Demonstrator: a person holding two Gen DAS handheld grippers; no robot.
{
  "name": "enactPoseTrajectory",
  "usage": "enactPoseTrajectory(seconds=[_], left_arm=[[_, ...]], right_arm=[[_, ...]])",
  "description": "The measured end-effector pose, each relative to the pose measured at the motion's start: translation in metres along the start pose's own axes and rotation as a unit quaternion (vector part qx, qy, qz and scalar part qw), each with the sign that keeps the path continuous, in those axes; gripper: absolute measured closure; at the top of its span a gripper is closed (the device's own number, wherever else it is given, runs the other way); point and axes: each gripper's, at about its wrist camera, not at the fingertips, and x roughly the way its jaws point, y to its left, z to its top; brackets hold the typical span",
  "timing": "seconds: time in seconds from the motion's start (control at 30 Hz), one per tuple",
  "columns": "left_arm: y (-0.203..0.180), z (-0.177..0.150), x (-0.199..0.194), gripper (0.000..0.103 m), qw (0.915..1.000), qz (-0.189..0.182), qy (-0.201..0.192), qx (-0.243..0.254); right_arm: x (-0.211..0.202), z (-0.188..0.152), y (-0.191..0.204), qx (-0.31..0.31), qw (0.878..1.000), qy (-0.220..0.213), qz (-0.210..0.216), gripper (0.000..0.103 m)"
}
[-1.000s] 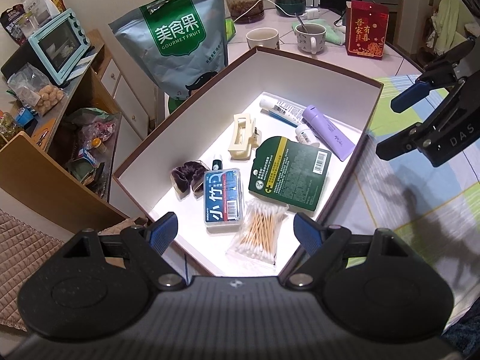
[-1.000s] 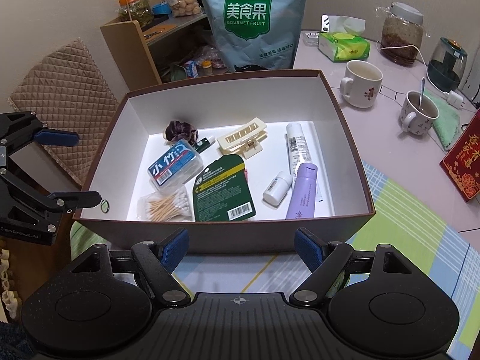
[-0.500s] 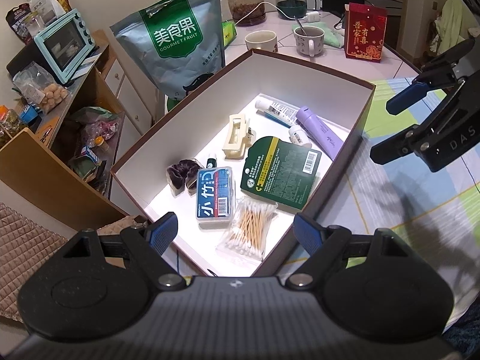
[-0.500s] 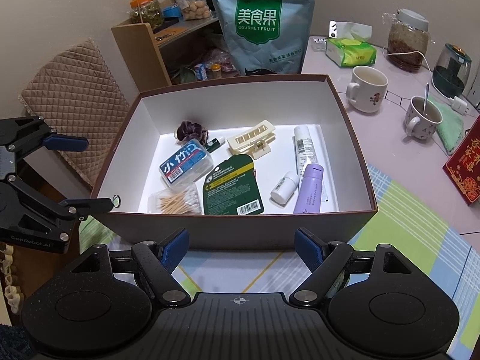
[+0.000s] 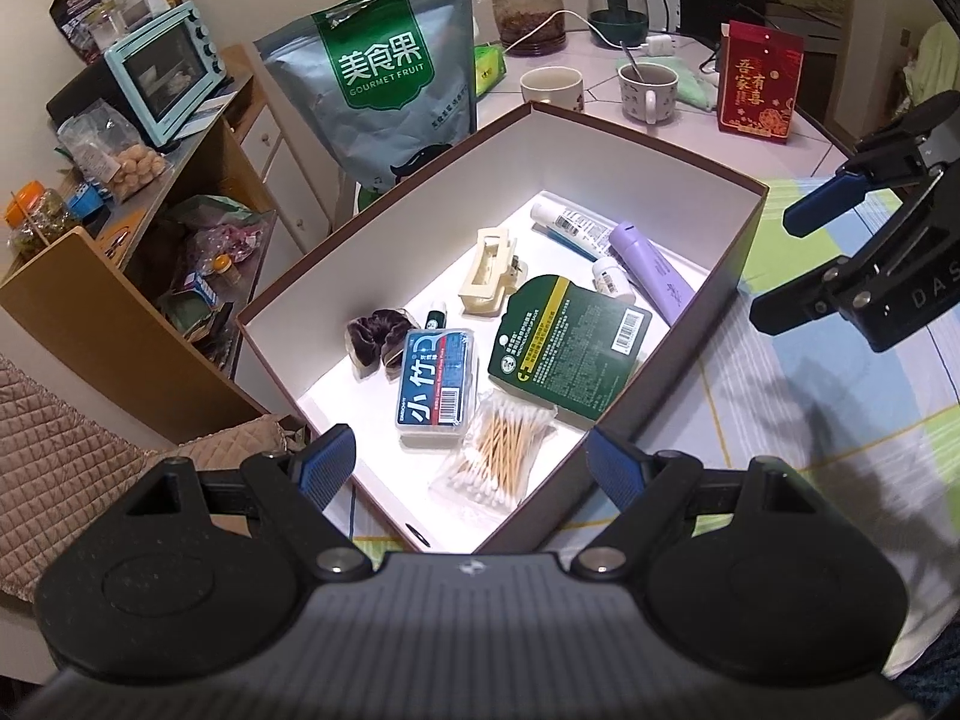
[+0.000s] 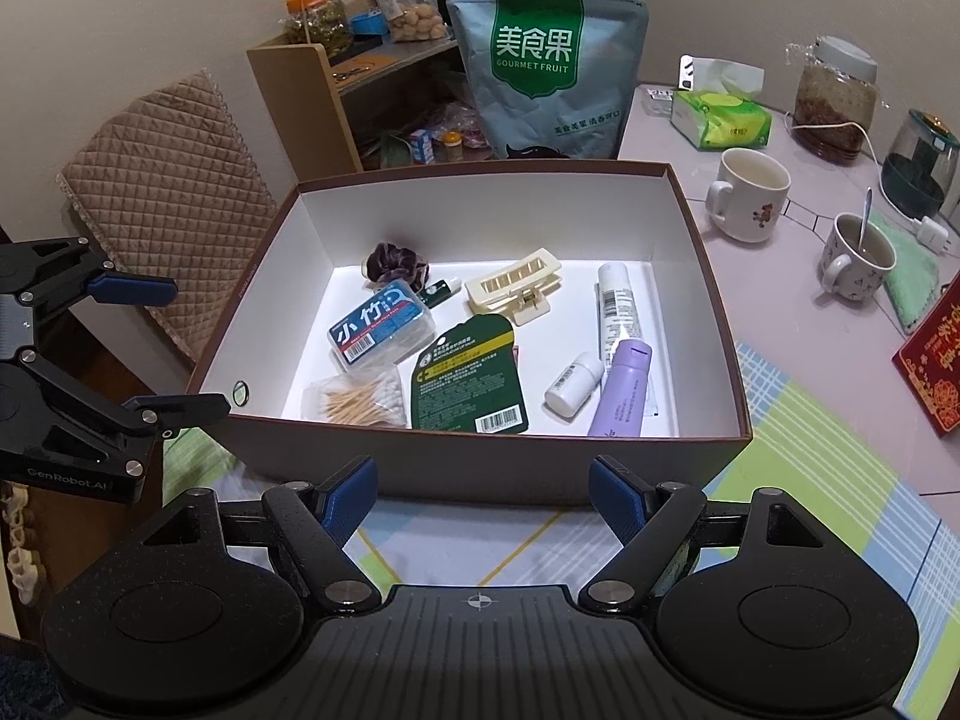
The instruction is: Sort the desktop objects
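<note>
Inside the brown box [image 6: 714,300] with the white lining, which is sitting on a checked cloth [image 6: 798,480] on the table, the small desktop things are lying loose on the floor of the box. Seen from the right wrist camera, a blue floss-pick case [image 6: 381,324] is lying toward the left, with a bag of cotton swabs [image 6: 360,399] just near of it and a dark purple scrunchie [image 6: 393,261] just beyond it. A green card packet [image 6: 471,375] is lying in the middle, a cream hair claw [image 6: 516,291] is resting farther back, and on the right a white tube [image 6: 618,306], a small white bottle [image 6: 573,384] and a lilac tube [image 6: 624,387] are lying close together. A small green-capped stick [image 6: 441,290] is lying between the scrunchie and the claw. The right gripper [image 6: 483,495] is hovering over the cloth just outside the near wall, its blue-padded fingers [image 6: 351,492] spread wide and holding nothing. The left gripper [image 5: 468,462] is hanging above the box's left near corner, its fingers likewise standing wide apart and empty. Beyond the far wall a grey-green fruit bag [image 6: 546,66] is standing upright, and to the right two mugs [image 6: 750,195] are sitting on the pale tabletop, well apart from the box.
</note>
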Motion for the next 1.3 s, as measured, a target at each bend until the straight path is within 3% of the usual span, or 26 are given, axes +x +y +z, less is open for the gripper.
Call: enactPoseTrajectory(seconds=[0.67, 1.3], left_arm=[[-0.030, -0.005, 0.001, 0.021, 0.9976, 0.026, 0.009, -0.063], [-0.044, -0.012, -0.025, 0.021, 0.9854, 0.059, -0.015, -0.159]], right_arm=[[0.003, 0.004, -0.019, -0.057, 0.998, -0.011, 0.029, 0.023], [-0.009, 0.001, -0.026, -0.107, 0.992, -0.034, 0.057, 0.023]])
